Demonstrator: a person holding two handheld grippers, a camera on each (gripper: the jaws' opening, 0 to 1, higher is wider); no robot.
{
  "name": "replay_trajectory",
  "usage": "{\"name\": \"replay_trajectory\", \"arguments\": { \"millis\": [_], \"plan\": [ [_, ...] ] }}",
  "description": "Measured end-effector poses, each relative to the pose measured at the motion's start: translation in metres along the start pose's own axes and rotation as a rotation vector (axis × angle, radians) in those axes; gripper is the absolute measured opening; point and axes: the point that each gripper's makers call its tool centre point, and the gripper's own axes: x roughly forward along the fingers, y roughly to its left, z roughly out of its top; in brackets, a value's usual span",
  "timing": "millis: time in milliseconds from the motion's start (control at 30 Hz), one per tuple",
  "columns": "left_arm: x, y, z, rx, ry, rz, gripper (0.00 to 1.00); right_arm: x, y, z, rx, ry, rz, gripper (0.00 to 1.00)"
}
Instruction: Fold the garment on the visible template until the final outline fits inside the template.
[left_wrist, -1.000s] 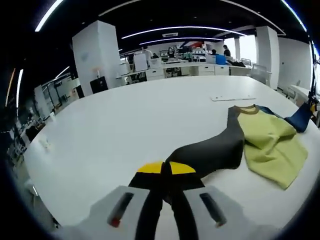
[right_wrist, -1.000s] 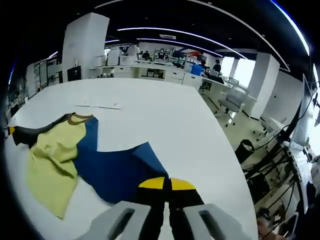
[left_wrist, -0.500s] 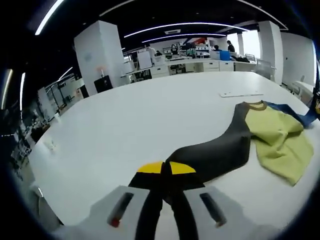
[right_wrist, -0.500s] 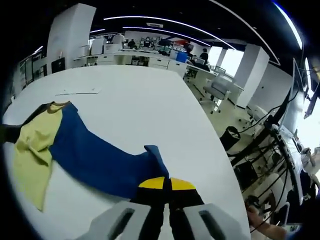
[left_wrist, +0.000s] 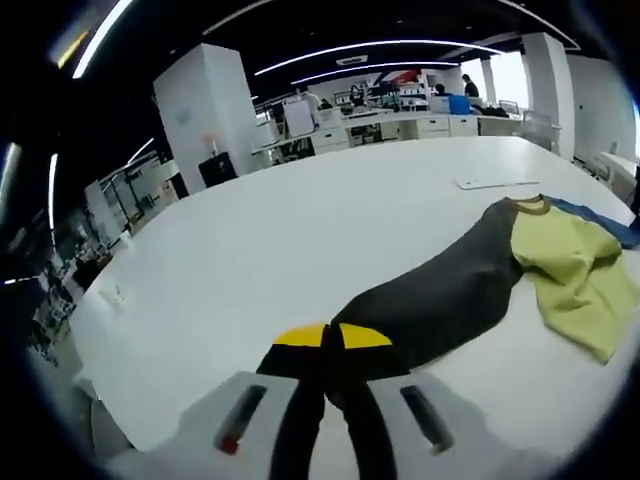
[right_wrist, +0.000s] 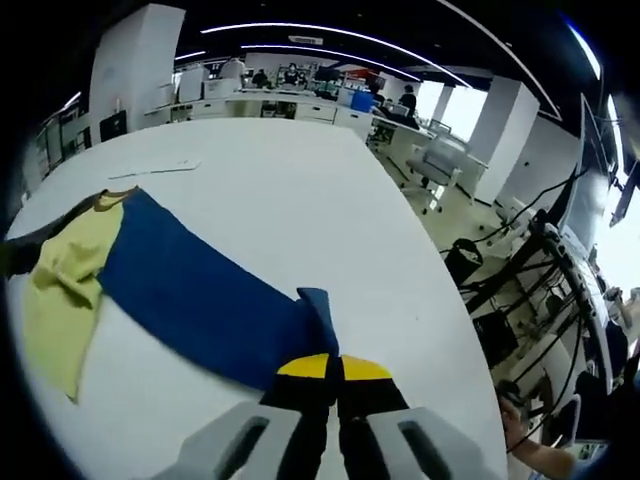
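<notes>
A three-colour garment lies stretched across the white table (left_wrist: 260, 240). Its dark grey sleeve (left_wrist: 440, 300) runs from my left gripper (left_wrist: 332, 338), which is shut on the sleeve's end, up to the yellow-green body (left_wrist: 575, 265). In the right gripper view the blue sleeve (right_wrist: 200, 300) runs from the yellow-green body (right_wrist: 60, 290) down to my right gripper (right_wrist: 334, 368), shut on the blue sleeve's end. A brown collar (left_wrist: 530, 205) shows at the top of the body. A thin flat white template sheet (left_wrist: 495, 183) lies on the table beyond the garment.
The table's edge (right_wrist: 440, 300) drops off to the right in the right gripper view, with office chairs (right_wrist: 440, 170) and cables (right_wrist: 530, 290) beyond. Desks and a white pillar (left_wrist: 210, 110) stand in the background. A small white object (left_wrist: 112, 292) sits near the table's left edge.
Both grippers have pulled apart, drawing the grey and blue sleeves out long and straighter. The yellow-green body has spread flatter between them.
</notes>
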Motion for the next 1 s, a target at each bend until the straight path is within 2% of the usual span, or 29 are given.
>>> {"name": "replay_trajectory", "arguments": {
  "millis": [67,133,267,300,500,600,633,900,1000],
  "plan": [
    [0.000,-0.005,0.003,-0.023,-0.029,-0.019,0.07,0.000,0.001,-0.001,-0.010,0.004,0.003,0.00],
    [-0.001,-0.006,0.002,-0.024,-0.029,-0.019,0.12,0.000,0.002,-0.001,-0.013,0.004,0.004,0.02],
    [-0.005,-0.007,0.002,0.008,-0.033,-0.011,0.34,-0.002,0.007,0.003,0.035,-0.013,0.040,0.27],
    [-0.008,-0.009,0.005,-0.001,-0.052,-0.025,0.39,-0.002,0.011,0.005,0.045,-0.023,0.060,0.32],
    [-0.020,-0.026,0.016,-0.022,-0.126,-0.111,0.62,-0.013,0.042,0.015,0.079,-0.053,0.174,0.57],
    [-0.025,-0.035,0.017,-0.038,-0.133,-0.150,0.71,-0.018,0.055,0.019,0.085,-0.061,0.217,0.66],
    [-0.028,-0.042,0.018,-0.043,-0.138,-0.181,0.75,-0.020,0.062,0.021,0.086,-0.067,0.235,0.70],
    [-0.045,-0.072,0.023,0.014,-0.176,-0.277,0.96,-0.038,0.110,0.031,0.039,-0.086,0.357,0.85],
    [-0.053,-0.084,0.026,0.021,-0.189,-0.327,0.99,-0.045,0.130,0.037,0.018,-0.095,0.391,0.91]
  ]
}}
